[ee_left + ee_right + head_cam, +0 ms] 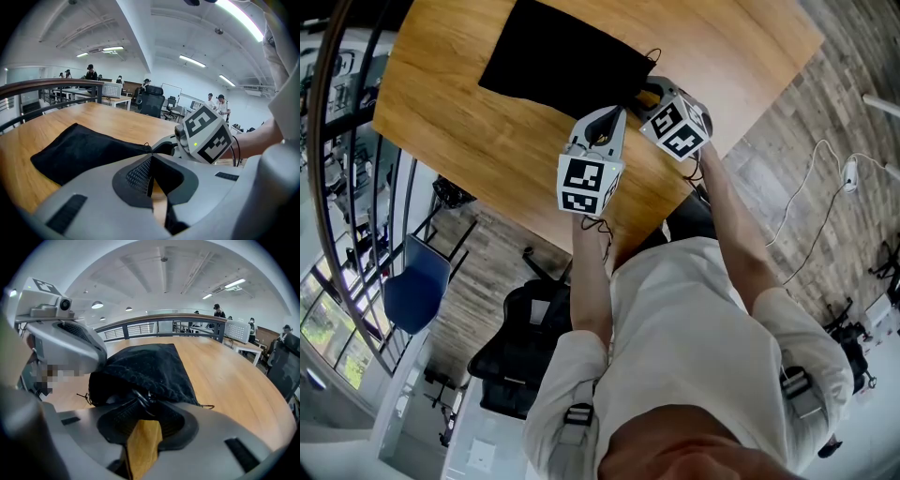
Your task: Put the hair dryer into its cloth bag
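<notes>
The black cloth bag (pixel 558 58) lies flat on the wooden table (pixel 450 103), its mouth toward the near right edge. My left gripper (pixel 622 111) has its jaws together at the mouth's rim (pixel 143 149). My right gripper (pixel 649 94) sits just beside it, and a fold of the black rim with its drawstring (pixel 142 399) is pinched between its tips. In the right gripper view the bag (pixel 150 366) bulges and its mouth (pixel 101 385) gapes slightly. No hair dryer shows outside the bag, and I cannot tell what is inside.
Both grippers work close to the table's near edge (pixel 647 211). A black office chair (pixel 520 352) and a blue chair (pixel 417 286) stand on the floor below. A railing (pixel 159 322) runs beyond the table's far side, with desks and people behind.
</notes>
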